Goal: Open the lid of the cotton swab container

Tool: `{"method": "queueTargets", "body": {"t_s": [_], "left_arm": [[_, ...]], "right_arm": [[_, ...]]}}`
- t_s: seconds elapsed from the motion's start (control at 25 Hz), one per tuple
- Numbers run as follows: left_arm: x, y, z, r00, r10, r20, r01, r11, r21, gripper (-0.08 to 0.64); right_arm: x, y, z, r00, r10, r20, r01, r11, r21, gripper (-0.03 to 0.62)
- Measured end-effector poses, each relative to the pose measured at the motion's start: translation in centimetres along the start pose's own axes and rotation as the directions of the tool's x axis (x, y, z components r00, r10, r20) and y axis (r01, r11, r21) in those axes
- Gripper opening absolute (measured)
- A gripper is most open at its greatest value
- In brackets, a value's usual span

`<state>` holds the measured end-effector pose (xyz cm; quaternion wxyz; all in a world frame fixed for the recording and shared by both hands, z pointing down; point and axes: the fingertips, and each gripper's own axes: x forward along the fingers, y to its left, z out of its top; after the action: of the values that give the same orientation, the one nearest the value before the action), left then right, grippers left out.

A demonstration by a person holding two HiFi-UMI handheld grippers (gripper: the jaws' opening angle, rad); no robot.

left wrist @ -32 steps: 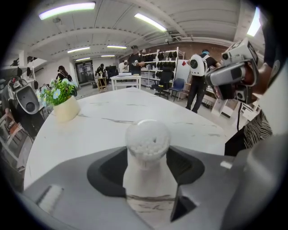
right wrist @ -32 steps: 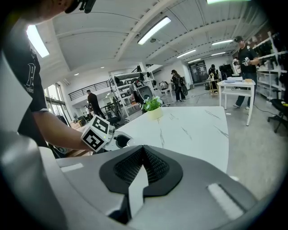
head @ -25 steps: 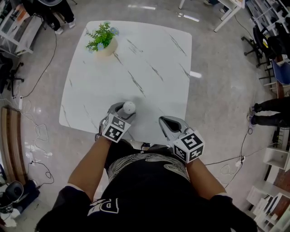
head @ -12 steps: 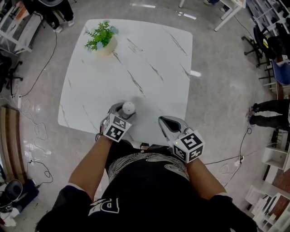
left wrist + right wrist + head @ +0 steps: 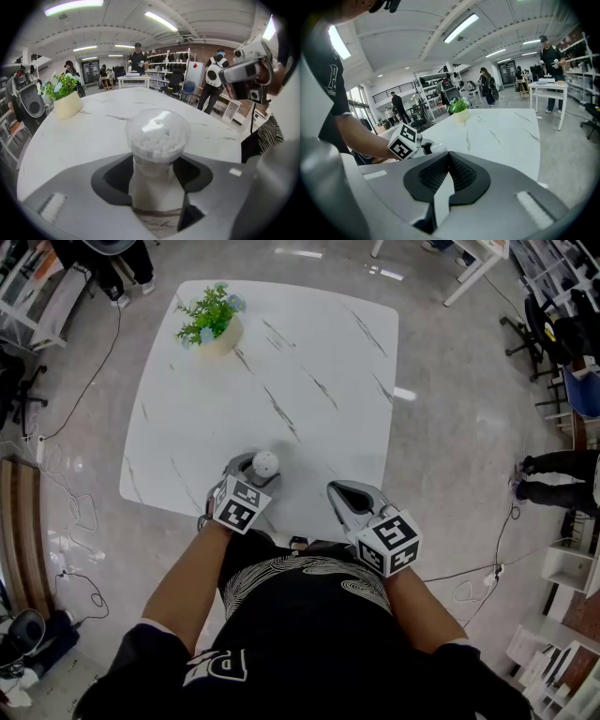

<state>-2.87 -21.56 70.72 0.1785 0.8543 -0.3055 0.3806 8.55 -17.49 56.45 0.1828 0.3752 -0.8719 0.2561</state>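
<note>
Now the left claw pinches the cotton swab container on the white worktop. The right claw is pressed together, holding nothing.

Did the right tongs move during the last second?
No. The right tongs sit at the same spot over the near edge of the white marble-patterned table, shut and empty.

Open tabletop ahead, potted plant at far-left corner

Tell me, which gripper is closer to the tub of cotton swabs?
Left. The left gripper grips the cotton swab container between its jaws; the right gripper, shut and empty, sits apart, off to its right.
</note>
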Motion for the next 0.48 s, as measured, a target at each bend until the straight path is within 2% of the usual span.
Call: {"method": "queueTargets", "body": {"t_s": [0.48], "left_arm": [[-0.11, -0.19, 0.36, 1.0, 0.003, -0.008, -0.003, 1.0, 0.019, 0.311]], "right_arm": [[-0.19, -0.12, 0.45, 1.0, 0.002, 0.01, -0.002, 1.0, -0.009, 0.0]]}}
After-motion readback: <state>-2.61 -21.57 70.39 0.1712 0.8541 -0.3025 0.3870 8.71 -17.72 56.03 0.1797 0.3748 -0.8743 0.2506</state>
